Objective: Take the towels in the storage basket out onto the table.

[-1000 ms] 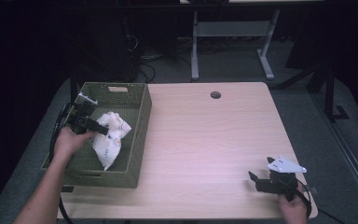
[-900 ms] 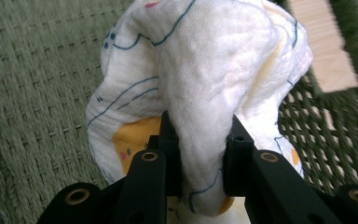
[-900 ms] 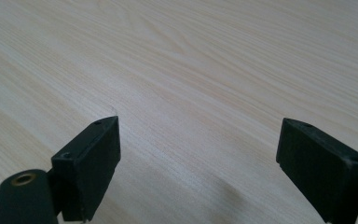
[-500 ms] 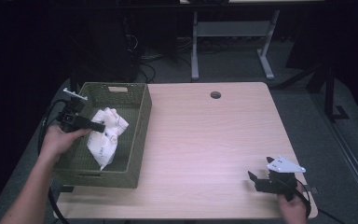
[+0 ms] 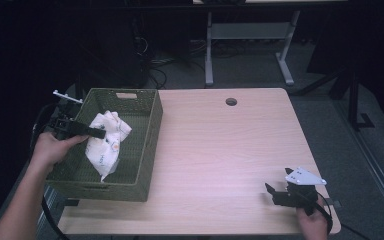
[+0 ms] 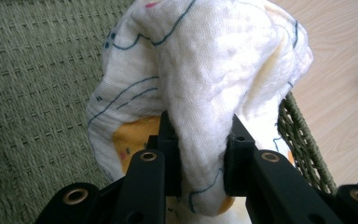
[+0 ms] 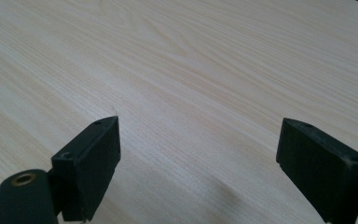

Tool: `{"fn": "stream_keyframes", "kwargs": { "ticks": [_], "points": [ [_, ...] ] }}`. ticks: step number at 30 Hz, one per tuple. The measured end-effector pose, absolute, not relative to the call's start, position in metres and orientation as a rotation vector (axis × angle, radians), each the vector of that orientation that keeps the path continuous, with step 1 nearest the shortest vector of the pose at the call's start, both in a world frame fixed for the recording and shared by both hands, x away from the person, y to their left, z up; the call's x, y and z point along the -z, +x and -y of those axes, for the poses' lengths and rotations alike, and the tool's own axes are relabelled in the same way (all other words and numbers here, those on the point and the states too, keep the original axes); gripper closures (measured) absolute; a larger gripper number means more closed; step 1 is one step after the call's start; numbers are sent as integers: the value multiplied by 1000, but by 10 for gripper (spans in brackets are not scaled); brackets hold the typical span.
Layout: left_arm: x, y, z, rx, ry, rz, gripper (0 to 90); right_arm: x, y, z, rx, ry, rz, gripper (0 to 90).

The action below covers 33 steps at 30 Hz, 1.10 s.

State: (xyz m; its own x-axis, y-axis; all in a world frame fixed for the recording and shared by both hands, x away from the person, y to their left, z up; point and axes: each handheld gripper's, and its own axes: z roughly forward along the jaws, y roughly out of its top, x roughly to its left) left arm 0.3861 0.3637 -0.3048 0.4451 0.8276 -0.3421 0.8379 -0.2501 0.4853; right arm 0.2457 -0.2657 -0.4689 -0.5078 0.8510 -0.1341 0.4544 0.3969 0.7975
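white cloth point(image 6: 200, 88) pinched between left gripper point(image 6: 200, 154) jaws, above basket point(image 5: 145, 150)

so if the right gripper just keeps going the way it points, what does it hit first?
Probably the bare table: the right gripper, jaws open, points low across the wood with nothing ahead. Depth past that is unclear.

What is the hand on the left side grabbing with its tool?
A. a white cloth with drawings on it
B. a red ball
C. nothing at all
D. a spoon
A: the left gripper has its fingers pinched on a white printed cloth over the green basket.
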Motion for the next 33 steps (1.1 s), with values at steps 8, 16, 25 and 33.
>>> {"fn": "stream_keyframes", "kwargs": {
  "ticks": [8, 16, 25, 33],
  "points": [
    [292, 384, -363, 36, 2051, -1368, 732, 468, 245, 266, -972, 1117, -2123, 132],
    [278, 382, -360, 44, 2025, -1348, 732, 468, 245, 267, -975, 1121, -2119, 132],
    [264, 381, -348, 64, 2019, -1308, 732, 467, 245, 267, -974, 1112, -2118, 132],
    [255, 383, -334, 74, 2037, -1273, 732, 467, 245, 268, -977, 1113, -2114, 132]
  ]
}}
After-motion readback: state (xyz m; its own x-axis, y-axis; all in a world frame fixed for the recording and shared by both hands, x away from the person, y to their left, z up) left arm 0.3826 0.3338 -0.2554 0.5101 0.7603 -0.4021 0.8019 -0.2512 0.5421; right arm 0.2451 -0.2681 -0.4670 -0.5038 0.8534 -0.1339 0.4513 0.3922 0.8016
